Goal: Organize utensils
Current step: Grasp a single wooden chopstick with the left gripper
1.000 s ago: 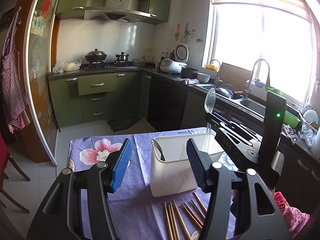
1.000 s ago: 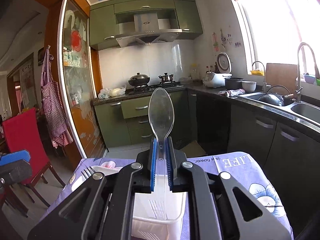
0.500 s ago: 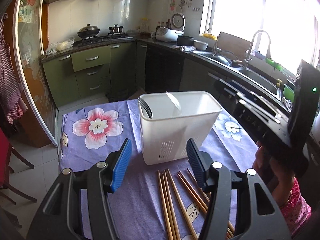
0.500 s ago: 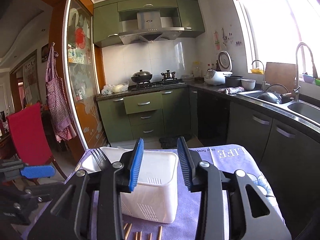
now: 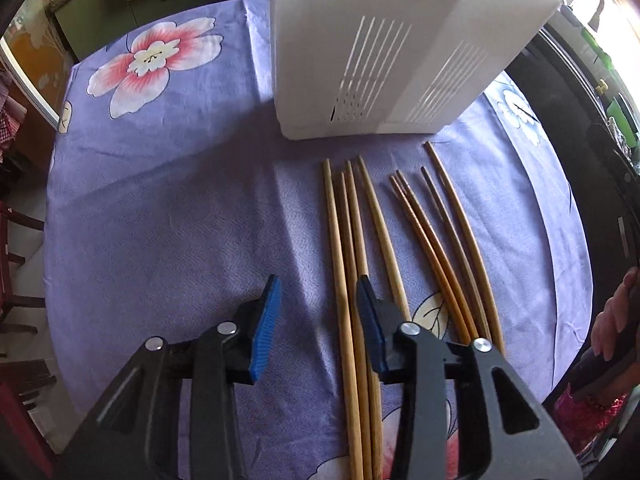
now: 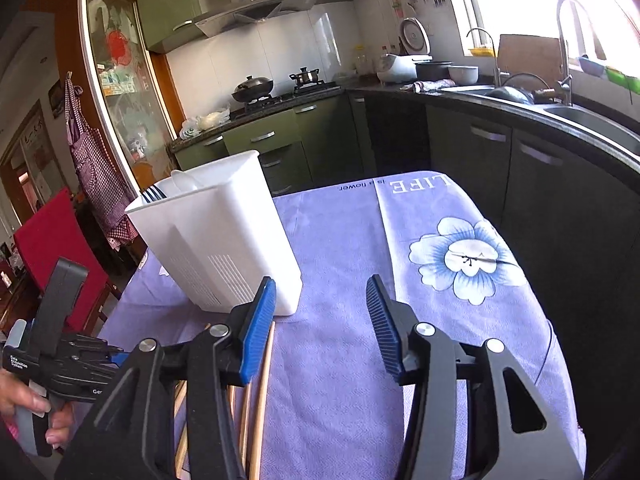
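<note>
Several wooden chopsticks lie side by side on the purple flowered tablecloth (image 5: 160,200), a pale set (image 5: 335,240) to the left and a darker set (image 5: 425,242) to the right. My left gripper (image 5: 317,296) points steeply down at them. Its jaws are closing with the pale chopsticks between them, and the pads are not pressing on these. Just beyond stands the white utensil holder (image 5: 380,40). In the right wrist view the holder (image 6: 224,248) has a fork (image 6: 152,194) and a clear spoon (image 6: 184,184) in it. My right gripper (image 6: 320,292) is opening over bare cloth with nothing between its fingers.
A hand (image 6: 24,396) grips the left tool's black body at the lower left. A red chair (image 6: 52,240) stands off the table's left side. Dark cabinets and the sink counter (image 6: 580,120) run along the right, close to the table edge.
My right gripper let go of the clear spoon, which now sits in the holder, then opened and drew back lower. My left gripper dropped and tipped down onto the chopsticks, its jaws narrowing.
</note>
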Tool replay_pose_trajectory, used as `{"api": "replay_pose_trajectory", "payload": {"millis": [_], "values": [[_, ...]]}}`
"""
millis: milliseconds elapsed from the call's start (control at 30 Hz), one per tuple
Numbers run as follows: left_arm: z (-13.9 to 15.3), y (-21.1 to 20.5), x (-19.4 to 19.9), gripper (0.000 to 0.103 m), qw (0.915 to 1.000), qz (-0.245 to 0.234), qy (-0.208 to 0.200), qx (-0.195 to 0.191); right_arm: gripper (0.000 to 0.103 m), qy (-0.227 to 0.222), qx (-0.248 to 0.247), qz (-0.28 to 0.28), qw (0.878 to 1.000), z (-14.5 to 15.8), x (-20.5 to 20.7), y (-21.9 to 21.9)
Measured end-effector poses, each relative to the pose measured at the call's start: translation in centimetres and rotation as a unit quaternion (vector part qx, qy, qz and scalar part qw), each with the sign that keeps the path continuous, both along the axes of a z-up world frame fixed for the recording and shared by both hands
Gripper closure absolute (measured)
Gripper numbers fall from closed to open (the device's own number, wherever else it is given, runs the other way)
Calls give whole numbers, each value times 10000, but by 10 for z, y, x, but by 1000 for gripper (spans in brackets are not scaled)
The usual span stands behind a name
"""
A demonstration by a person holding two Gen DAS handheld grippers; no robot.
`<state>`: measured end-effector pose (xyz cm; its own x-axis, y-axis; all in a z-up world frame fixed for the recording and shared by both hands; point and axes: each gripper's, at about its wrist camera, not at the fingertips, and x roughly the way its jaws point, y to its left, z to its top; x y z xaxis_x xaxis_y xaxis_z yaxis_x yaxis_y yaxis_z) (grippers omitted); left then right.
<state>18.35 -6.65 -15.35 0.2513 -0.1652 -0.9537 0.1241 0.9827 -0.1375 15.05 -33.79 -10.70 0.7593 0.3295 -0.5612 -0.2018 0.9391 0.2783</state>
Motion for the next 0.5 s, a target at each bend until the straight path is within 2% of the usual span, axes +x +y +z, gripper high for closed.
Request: {"api": "replay_pose_trajectory", "payload": {"millis": [300,367,433,500], "values": [[2,-9,-1,73,9995,-111,-76,280,56,156,93,-31,9998,-9,6,-6],[3,-14,-1,77,9990,-179,-88,392,56,193,72,-27,9998,-9,6,-5],[0,-22,-3,87,9986,-299,18,431,56,213,44,2,9998,-8,6,-3],[-2,-25,-4,93,9979,-327,2,566,56,237,3,46,9997,-6,6,0]]}}
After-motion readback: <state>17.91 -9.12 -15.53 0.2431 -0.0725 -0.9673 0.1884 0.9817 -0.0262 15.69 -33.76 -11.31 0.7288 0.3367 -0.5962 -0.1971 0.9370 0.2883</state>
